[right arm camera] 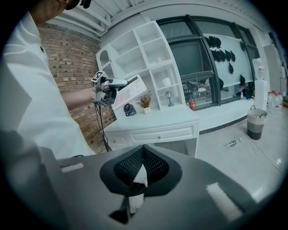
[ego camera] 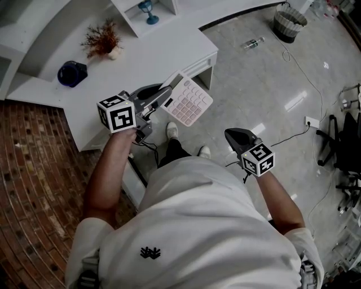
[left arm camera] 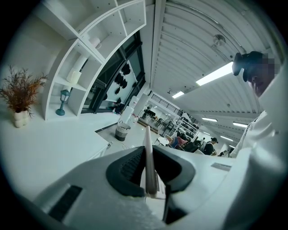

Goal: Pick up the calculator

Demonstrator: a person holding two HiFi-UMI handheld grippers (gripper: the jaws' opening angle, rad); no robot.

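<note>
A pale pink and white calculator (ego camera: 189, 100) hangs in the air beside the corner of the white desk (ego camera: 141, 62), keys facing up. My left gripper (ego camera: 163, 97) is shut on its near end. In the left gripper view the calculator (left arm camera: 148, 157) shows edge-on, pinched between the two dark pads. The right gripper view shows the calculator (right arm camera: 129, 92) from afar, held up in front of the shelves. My right gripper (ego camera: 232, 134) hangs lower at the right over the floor, its jaws (right arm camera: 143, 153) shut with nothing between them.
A dried plant in a pot (ego camera: 103, 40), a dark blue cap (ego camera: 72, 73) and a small blue lamp (ego camera: 149, 11) stand on the desk and shelf. A waste basket (ego camera: 290, 23) and a bottle (ego camera: 254, 43) are on the tiled floor. Office chairs (ego camera: 344, 147) are at the right.
</note>
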